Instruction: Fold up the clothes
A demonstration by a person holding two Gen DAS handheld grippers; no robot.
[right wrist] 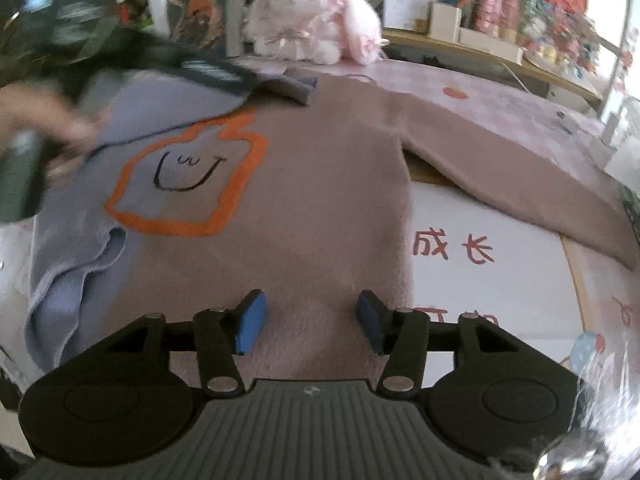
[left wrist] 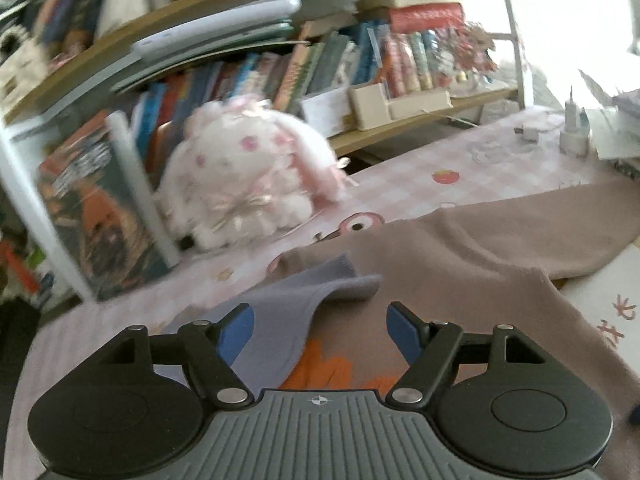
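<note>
Hovering over the sweater [right wrist: 320, 184], both claws gaping, nothing between the pads. Sweater lies flat on the worktop [right wrist: 500, 288], brown body centre frame in the right wrist view, orange outline with a smiley face [right wrist: 188, 176] at 10 o'clock from the right claw [right wrist: 311, 322]. Lilac sleeve [right wrist: 72, 276] is folded in over the body at 9 o'clock, its cuff edge rumpled. Other sleeve [right wrist: 520, 184], brown, stretches out flat toward 2 o'clock, across the pink checked cloth and the white mat with red characters [right wrist: 454, 246].

Left claw [left wrist: 320, 334] sits above the lilac sleeve end [left wrist: 304, 308]; jaws spread wide and empty. Seen from the right wrist, the left tool is a dark blur at 10–11 o'clock with a hand [right wrist: 36, 120] behind it, probably not touching the fabric, too smeared to be sure.

White-and-pink plush toy [left wrist: 248, 176] stands at 12 o'clock beyond the collar, against the bookshelf [left wrist: 360, 60]. Right claw's pads are apart over the hem area, clear of the knit.
</note>
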